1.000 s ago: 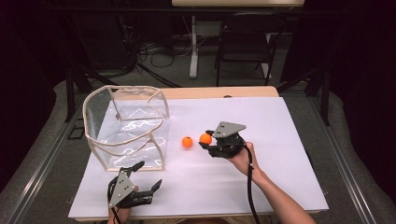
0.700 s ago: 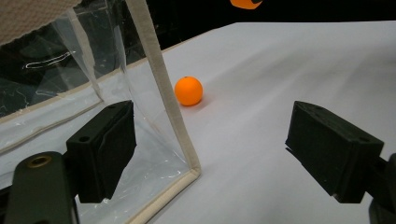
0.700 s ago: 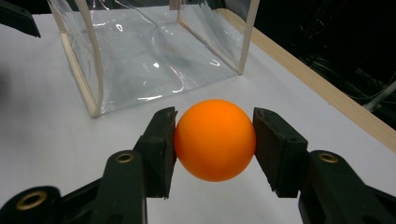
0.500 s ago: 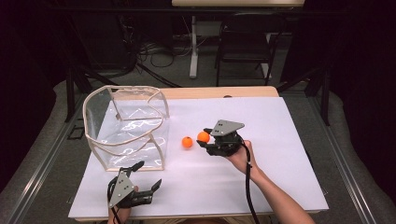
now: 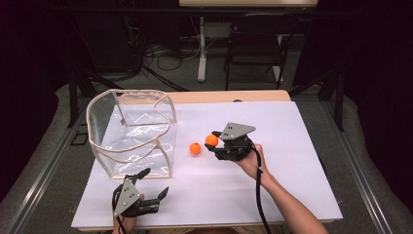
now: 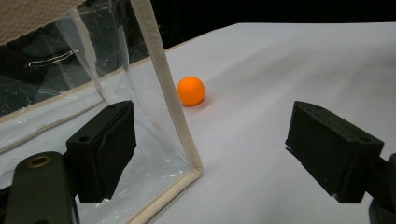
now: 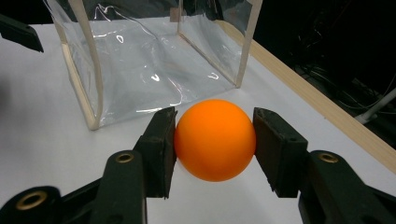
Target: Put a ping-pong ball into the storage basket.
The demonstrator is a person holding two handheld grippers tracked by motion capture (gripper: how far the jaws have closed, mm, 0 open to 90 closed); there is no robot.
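Now we are pinching one orange ball (image 7: 215, 139) squarely in the right gripper (image 5: 213, 142), carrying it toward the clear bag (image 5: 131, 131) at nine o'clock, the left gripper (image 5: 155, 183) gaping, the second ball (image 5: 195, 148) resting between.

Your left claw (image 6: 210, 154) hangs with its jaws spread wide, nothing between the pads but the bag corner. The clear bag's (image 6: 93, 107) cream-trimmed corner edge (image 6: 166, 84) stands upright just beside the left-hand pad, its bottom corner resting on the white table (image 6: 280, 60). One orange ball (image 6: 190, 90) sits on the table beyond that edge, outside the bag, apart from both pads.
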